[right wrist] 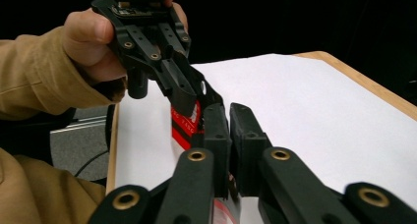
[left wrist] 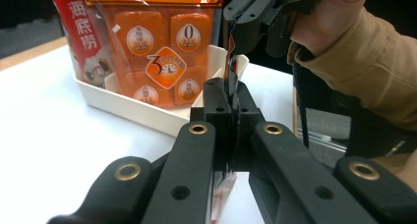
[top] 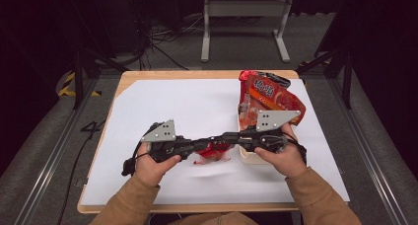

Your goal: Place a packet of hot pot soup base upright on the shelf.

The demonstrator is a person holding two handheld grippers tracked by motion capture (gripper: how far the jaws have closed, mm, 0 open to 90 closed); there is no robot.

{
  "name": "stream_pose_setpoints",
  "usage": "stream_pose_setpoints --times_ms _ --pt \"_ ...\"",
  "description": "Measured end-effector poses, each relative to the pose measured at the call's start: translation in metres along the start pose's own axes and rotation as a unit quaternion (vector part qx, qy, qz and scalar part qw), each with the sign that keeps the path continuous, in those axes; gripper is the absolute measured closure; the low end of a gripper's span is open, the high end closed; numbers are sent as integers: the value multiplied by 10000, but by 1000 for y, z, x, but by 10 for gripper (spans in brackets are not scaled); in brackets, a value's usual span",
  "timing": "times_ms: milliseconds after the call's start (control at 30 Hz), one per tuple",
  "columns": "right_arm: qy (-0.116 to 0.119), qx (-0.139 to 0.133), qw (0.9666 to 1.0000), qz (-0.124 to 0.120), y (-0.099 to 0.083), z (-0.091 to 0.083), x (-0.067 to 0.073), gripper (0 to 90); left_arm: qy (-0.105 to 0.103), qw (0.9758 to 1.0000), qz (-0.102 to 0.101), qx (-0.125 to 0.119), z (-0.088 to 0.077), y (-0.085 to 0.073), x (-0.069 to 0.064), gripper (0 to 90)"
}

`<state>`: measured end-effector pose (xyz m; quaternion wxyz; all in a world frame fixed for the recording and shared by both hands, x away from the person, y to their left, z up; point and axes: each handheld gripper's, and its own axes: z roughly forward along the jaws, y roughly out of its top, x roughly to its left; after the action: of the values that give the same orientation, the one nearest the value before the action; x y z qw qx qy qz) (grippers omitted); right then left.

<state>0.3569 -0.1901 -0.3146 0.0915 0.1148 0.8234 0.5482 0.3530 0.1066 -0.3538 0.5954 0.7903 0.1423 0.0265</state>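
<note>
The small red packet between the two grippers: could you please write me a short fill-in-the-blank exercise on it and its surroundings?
1. Both grippers are shut on the small ____ packet.
2. The large orange-and-red bag stands in a ____ tray.
3. The left gripper and the right gripper meet above a sheet of white ____.

Missing words: red; white; paper

right hand-held gripper (right wrist: 228,130): pinching red packet (right wrist: 186,126) | left hand-held gripper (right wrist: 189,94): clamped on same packet | white table (right wrist: 314,106)
</note>
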Motion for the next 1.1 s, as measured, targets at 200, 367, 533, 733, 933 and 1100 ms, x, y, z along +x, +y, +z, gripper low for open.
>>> stream_pose_setpoints --times_ms 200,367,533,733,933,1100 --pt "-205 -161 9995 165 -1 -8 1 744 80 9999 -14 99 -1 0 2 898" --pt "-573 -197 9978 264 -5 -26 -1 671 17 10000 -77 60 -2 0 5 897" --pt "-827 -269 9950 483 -13 -47 -3 620 -22 10000 -13 40 -3 2 6 897" --pt "-1090 -338 9913 654 -20 -72 -4 586 -66 10000 4 9 -2 6 8 897" --pt "-1405 -322 9871 697 -26 -89 -4 561 -177 9998 27 -3 0 10 10 896" --pt "-1659 -316 9823 814 -35 -105 -2 530 -293 9995 99 2 6 18 10 897"
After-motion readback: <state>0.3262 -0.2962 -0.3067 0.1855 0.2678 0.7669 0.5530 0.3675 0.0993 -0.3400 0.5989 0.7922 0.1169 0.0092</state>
